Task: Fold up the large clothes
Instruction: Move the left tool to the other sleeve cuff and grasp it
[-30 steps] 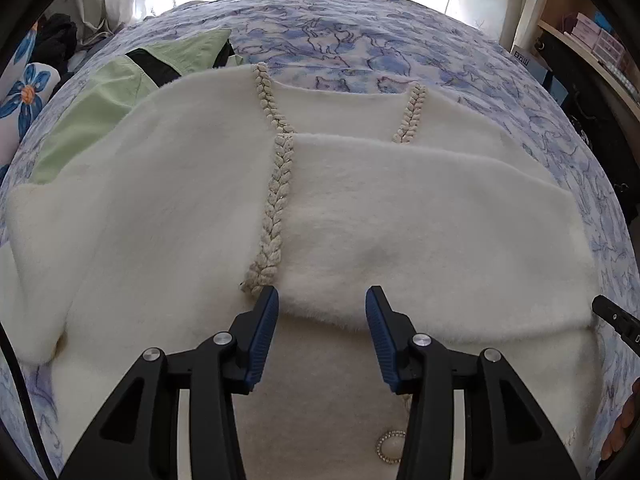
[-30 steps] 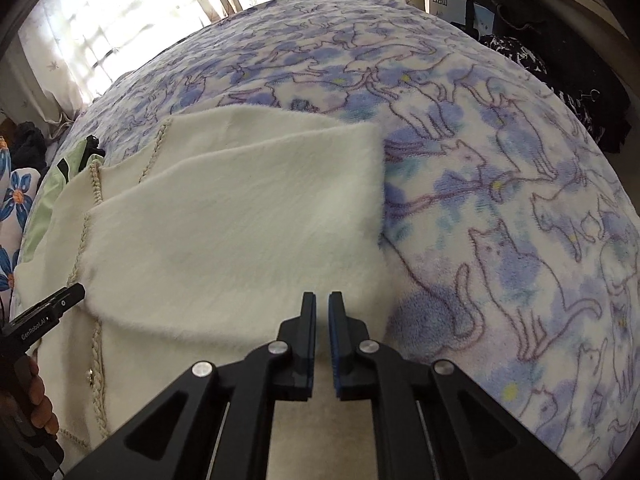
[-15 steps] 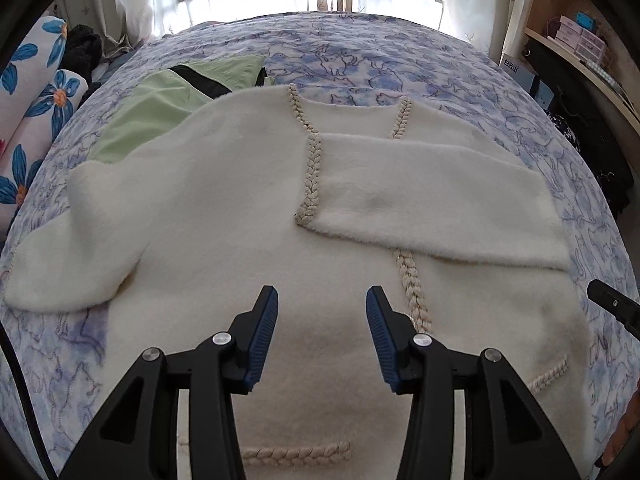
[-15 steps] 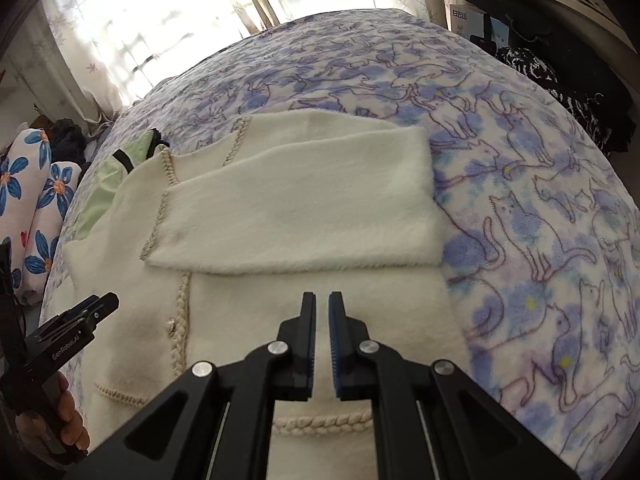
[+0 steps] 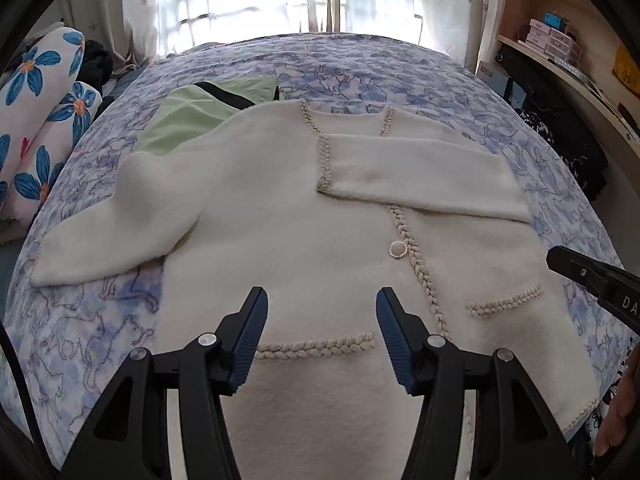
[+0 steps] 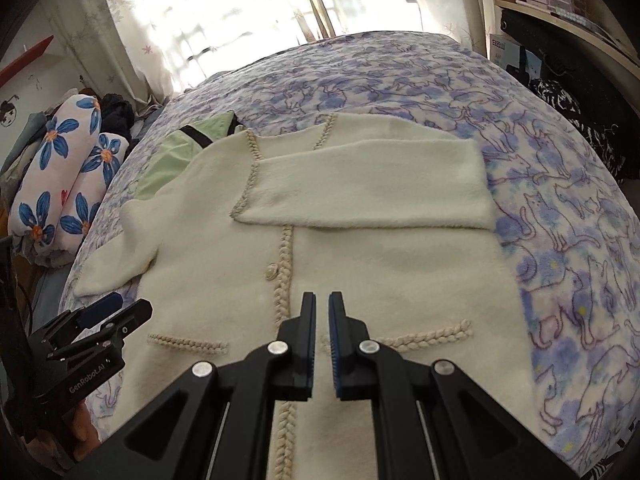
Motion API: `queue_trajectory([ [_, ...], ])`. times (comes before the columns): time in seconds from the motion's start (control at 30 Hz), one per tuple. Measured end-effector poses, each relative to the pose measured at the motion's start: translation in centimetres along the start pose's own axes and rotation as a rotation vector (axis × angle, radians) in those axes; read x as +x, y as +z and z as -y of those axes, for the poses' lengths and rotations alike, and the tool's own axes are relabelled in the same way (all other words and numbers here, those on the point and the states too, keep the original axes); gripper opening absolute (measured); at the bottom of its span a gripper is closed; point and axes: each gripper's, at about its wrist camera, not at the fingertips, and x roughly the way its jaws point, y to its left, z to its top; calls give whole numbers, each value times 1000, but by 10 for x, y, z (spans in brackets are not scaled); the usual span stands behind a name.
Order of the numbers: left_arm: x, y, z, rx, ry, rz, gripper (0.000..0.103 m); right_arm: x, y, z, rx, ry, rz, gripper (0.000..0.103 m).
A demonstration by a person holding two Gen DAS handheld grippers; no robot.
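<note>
A cream fuzzy cardigan (image 5: 280, 220) with braided trim and a pearl button (image 5: 398, 249) lies flat, front up, on the bed; it also shows in the right wrist view (image 6: 360, 264). Its right sleeve (image 5: 424, 178) is folded across the chest. Its left sleeve (image 5: 100, 240) lies spread out to the left. My left gripper (image 5: 322, 316) is open and empty, raised above the lower hem. My right gripper (image 6: 322, 320) is shut on nothing, raised above the lower front. The left gripper also shows in the right wrist view (image 6: 100, 320).
The bed has a blue cat-print cover (image 6: 560, 200). A light green garment (image 5: 192, 116) lies under the cardigan's far left shoulder. Flowered pillows (image 5: 36, 120) lie at the left. Shelves and dark items (image 5: 560, 80) stand at the right. A curtained window (image 5: 260, 0) is behind.
Both grippers have pulled back and up from the cardigan, so more of it and the room shows. The left stays open, the right stays shut.
</note>
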Motion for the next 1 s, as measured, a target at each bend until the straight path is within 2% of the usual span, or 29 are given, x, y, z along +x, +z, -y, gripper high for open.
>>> queue_trajectory([
  [0.13, -19, -15, -20, 2, 9, 34, 66, -7, -6, -30, -37, 19, 5, 9],
  [0.23, -28, -26, -41, -22, 28, 51, 69, -8, -11, -52, -66, 33, 18, 26],
  [0.27, -30, -29, -49, -33, 32, 54, 69, -7, -12, -61, -80, 32, 23, 28],
  [0.47, -26, -38, -102, -117, 39, 42, 70, 8, -17, -107, -157, 39, 22, 29],
  [0.77, 4, -41, -192, -257, -52, 21, 70, 51, -9, -167, -254, 3, 34, 29],
  [1.0, 37, -35, -256, -326, -57, -3, 70, 93, 3, -203, -262, -8, 28, 29],
])
